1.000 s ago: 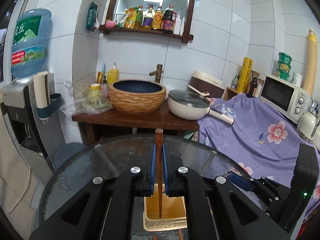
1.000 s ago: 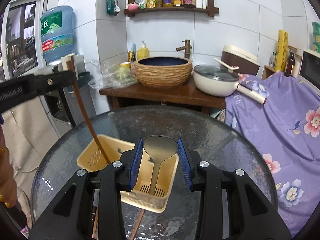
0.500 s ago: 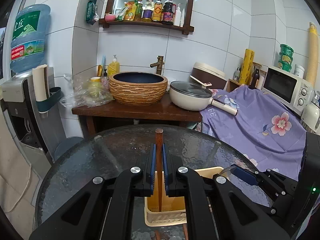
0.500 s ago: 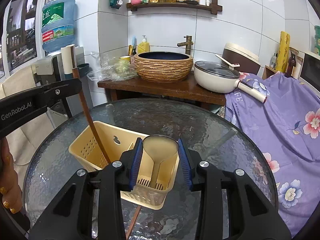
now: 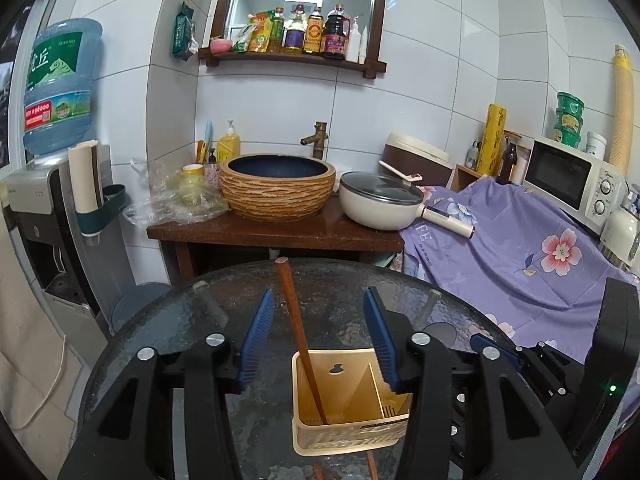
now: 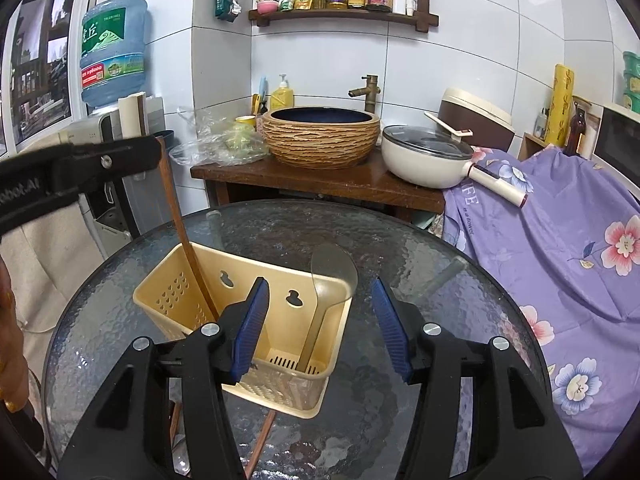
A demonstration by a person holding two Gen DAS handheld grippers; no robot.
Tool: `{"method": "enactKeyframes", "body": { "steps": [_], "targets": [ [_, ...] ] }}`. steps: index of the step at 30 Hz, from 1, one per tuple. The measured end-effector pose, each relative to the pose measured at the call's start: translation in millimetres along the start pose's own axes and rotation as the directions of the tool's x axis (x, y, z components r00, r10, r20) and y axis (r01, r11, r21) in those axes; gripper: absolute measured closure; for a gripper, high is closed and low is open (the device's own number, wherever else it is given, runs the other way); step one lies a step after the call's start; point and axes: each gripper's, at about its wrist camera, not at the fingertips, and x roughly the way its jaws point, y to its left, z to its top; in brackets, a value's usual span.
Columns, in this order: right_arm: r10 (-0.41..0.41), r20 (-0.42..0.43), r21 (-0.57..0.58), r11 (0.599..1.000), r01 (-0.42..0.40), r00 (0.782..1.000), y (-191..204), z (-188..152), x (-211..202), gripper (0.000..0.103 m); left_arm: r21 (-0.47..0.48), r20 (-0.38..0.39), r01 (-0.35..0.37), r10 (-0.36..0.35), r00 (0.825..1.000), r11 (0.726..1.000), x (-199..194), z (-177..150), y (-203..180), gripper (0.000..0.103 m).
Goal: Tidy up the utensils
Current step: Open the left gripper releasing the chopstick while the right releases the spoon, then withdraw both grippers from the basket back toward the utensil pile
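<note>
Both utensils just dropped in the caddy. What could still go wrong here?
1. The chopstick leans tilted in the caddy, between the left gripper pads as its jaws open; pulling back could knock it.
2. The spoon sits between the opening jaws of the right gripper; same snag risk.
3. The caddy looks light on the glass table; a bump may slide or tip it.

Bare glass tabletop [image 6: 420,248] lies open beyond and to the right of the yellow caddy [image 6: 248,280]. A leaning wooden stick [image 6: 188,248] and an upright ladle [image 6: 324,300] occupy its compartments. The wooden sink stand [image 6: 320,184] bounds the far edge.
</note>
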Motion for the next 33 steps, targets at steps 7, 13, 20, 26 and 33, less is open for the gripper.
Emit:
{"method": "enactKeyframes", "body": {
  "steps": [7, 13, 20, 26, 33],
  "targets": [
    [0.012, 0.04, 0.039, 0.999, -0.014, 0.999, -6, -20, -36, 0.04, -0.032, 0.052, -0.016, 0.017, 0.998, 0.999, -42, -18, 13, 0.016],
    [0.047, -0.004, 0.068, 0.997, -0.046, 0.999, -3, -63, -63, 0.04, -0.022, -0.028, -0.087, 0.086, 0.996, 0.996, -63, -66, 32, 0.007],
    [0.063, -0.152, 0.063, 0.997, -0.054, 0.986, 11, -118, -43, 0.042, 0.008, -0.206, -0.136, 0.135, 0.969, 0.991, -42, -130, 60, 0.027],
    [0.107, -0.236, 0.1, 0.991, -0.086, 0.966, 20, -148, -27, 0.047, -0.012, -0.324, -0.131, 0.12, 0.938, 0.991, -24, -169, 76, 0.042],
    [0.138, -0.281, 0.046, 0.99, -0.13, 0.95, 45, -167, -28, 0.047, -0.007, -0.38, -0.106, 0.095, 0.92, 0.994, -15, -191, 73, 0.05]
  ]
}}
